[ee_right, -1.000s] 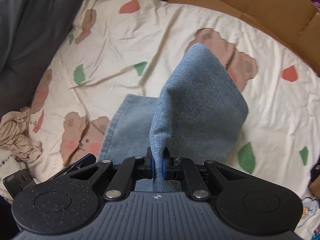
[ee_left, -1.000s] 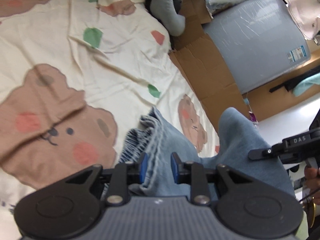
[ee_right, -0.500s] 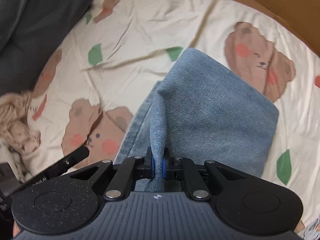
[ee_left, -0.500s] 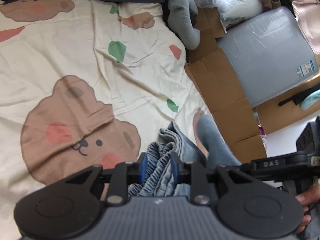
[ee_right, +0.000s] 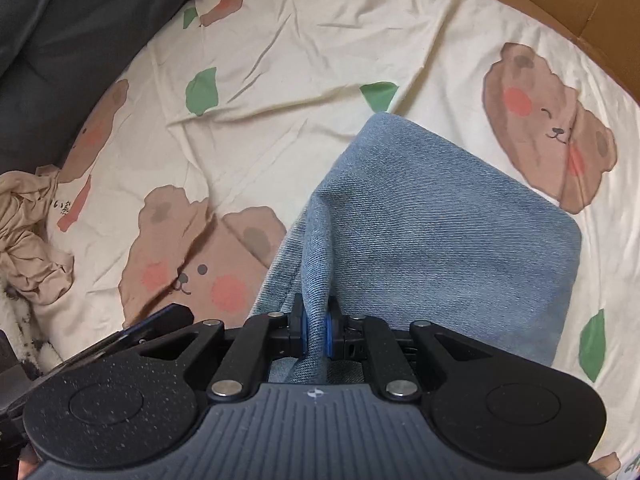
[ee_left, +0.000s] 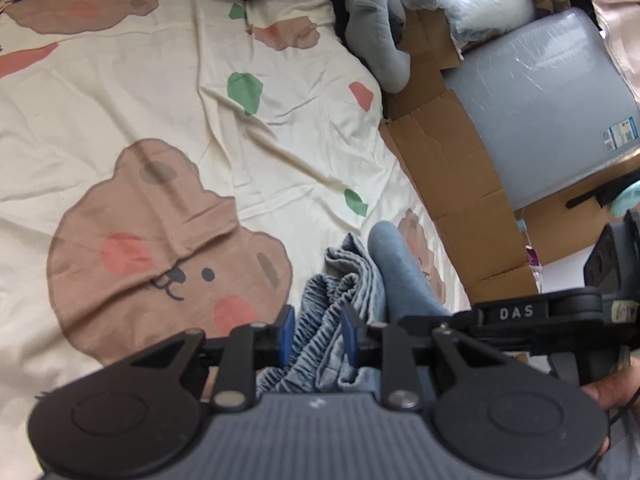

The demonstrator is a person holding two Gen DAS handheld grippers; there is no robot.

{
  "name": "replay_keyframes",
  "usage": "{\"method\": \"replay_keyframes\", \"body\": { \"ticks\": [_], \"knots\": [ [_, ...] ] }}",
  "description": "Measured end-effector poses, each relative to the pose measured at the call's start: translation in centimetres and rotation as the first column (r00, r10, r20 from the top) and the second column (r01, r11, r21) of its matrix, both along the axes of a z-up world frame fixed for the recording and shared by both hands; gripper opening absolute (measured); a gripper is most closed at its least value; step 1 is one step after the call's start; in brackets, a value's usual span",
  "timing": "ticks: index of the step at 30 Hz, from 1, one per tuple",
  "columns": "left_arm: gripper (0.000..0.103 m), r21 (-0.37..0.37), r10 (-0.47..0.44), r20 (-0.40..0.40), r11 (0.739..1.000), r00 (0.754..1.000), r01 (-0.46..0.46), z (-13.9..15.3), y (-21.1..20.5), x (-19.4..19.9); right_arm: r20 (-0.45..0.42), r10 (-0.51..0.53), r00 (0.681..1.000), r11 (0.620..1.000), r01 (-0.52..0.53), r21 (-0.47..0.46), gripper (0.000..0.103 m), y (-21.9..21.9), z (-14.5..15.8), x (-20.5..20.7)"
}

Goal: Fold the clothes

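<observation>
The folded jeans (ee_right: 432,232) ran away from both grippers; the left gripper (ee_left: 318,330) clenched the bunched waistband (ee_left: 320,312), while the right gripper (ee_right: 315,330) had just been loosening, denim between its pads.

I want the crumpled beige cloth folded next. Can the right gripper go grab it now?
Probably not yet: the right gripper has the denim garment between its pads, which have just been opening. The beige cloth lies uncovered nearby.

White letters "DAS" stand on the right gripper (ee_left: 516,314) black arm.
</observation>
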State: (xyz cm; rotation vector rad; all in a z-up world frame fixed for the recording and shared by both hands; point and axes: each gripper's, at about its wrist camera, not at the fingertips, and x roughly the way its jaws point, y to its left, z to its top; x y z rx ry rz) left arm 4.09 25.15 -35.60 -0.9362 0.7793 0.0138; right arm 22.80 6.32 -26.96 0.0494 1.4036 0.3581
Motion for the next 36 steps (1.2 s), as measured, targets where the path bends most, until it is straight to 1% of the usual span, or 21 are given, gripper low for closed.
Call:
{"method": "replay_keyframes", "body": {
  "ticks": [1,3,4,6,8,11,14,17,20,22,24,26,29,32,36],
  "knots": [
    [0.026,0.001,-0.003,0.000,1.000,1.000,0.003,0.1,-0.1,0.1,-0.009,0.009,1.000,1.000,-0.009,0.017,0.033,0.0,-0.1,0.1],
    [0.026,-0.004,-0.005,0.004,1.000,1.000,0.005,0.4,-0.2,0.2,-0.029,0.033,0.999,0.998,-0.031,0.053,0.039,0.1,-0.3,0.2],
    [0.026,-0.007,-0.006,0.006,1.000,1.000,0.006,0.5,-0.3,0.2,-0.040,0.057,0.998,0.996,-0.054,0.070,0.040,0.2,0.0,0.3],
    [0.026,-0.011,-0.009,0.011,1.000,1.000,0.009,0.8,-0.4,0.3,-0.042,0.103,0.994,0.992,-0.100,0.081,0.041,0.4,0.9,0.5],
    [0.026,0.006,-0.026,0.018,1.000,1.000,0.026,1.5,-0.8,0.5,-0.030,0.128,0.991,0.988,-0.125,0.091,0.041,0.1,1.8,0.8],
    [0.026,0.013,-0.058,0.024,0.998,0.998,0.058,2.1,-1.5,0.9,-0.007,0.131,0.991,0.986,-0.129,0.102,0.041,-1.3,2.5,1.3],
    [0.026,0.028,-0.097,0.023,0.995,0.995,0.096,2.3,-2.5,1.4,0.009,0.127,0.992,0.986,-0.127,0.106,0.041,-3.2,2.4,1.8],
    [0.026,0.041,-0.139,0.016,0.990,0.990,0.138,2.2,-3.4,2.1,0.030,0.092,0.995,0.990,-0.094,0.105,0.041,-5.5,1.9,1.9],
    [0.026,0.053,-0.179,0.001,0.983,0.984,0.178,1.7,-4.0,3.1,0.033,0.031,0.999,0.990,-0.036,0.135,0.041,-8.4,1.3,1.7],
    [0.027,0.050,-0.210,-0.016,0.976,0.978,0.210,1.4,-4.2,4.1,0.041,-0.004,0.999,0.988,-0.003,0.157,0.041,-10.4,0.8,1.4],
    [0.027,0.047,-0.241,-0.034,0.969,0.970,0.242,1.2,-4.4,5.0,0.063,-0.038,0.997,0.988,0.028,0.150,0.041,-12.3,0.3,0.9],
    [0.027,0.043,-0.270,-0.051,0.961,0.961,0.273,0.9,-4.5,5.9,0.084,-0.080,0.993,0.987,0.067,0.144,0.041,-14.4,-0.2,0.4],
    [0.027,0.054,-0.304,-0.054,0.950,0.951,0.307,1.3,-4.8,7.1,0.112,-0.157,0.981,0.981,0.142,0.131,0.042,-17.6,-1.1,-0.5],
    [0.029,0.057,-0.327,-0.054,0.942,0.944,0.329,1.4,-5.0,8.3,0.136,-0.189,0.973,0.979,0.175,0.110,0.041,-20.1,-2.3,-1.6],
    [0.030,0.062,-0.345,-0.052,0.935,0.937,0.348,1.2,-5.3,10.1,0.137,-0.238,0.962,0.966,0.219,0.139,0.042,-23.0,-4.4,-2.9]
  ]
}}
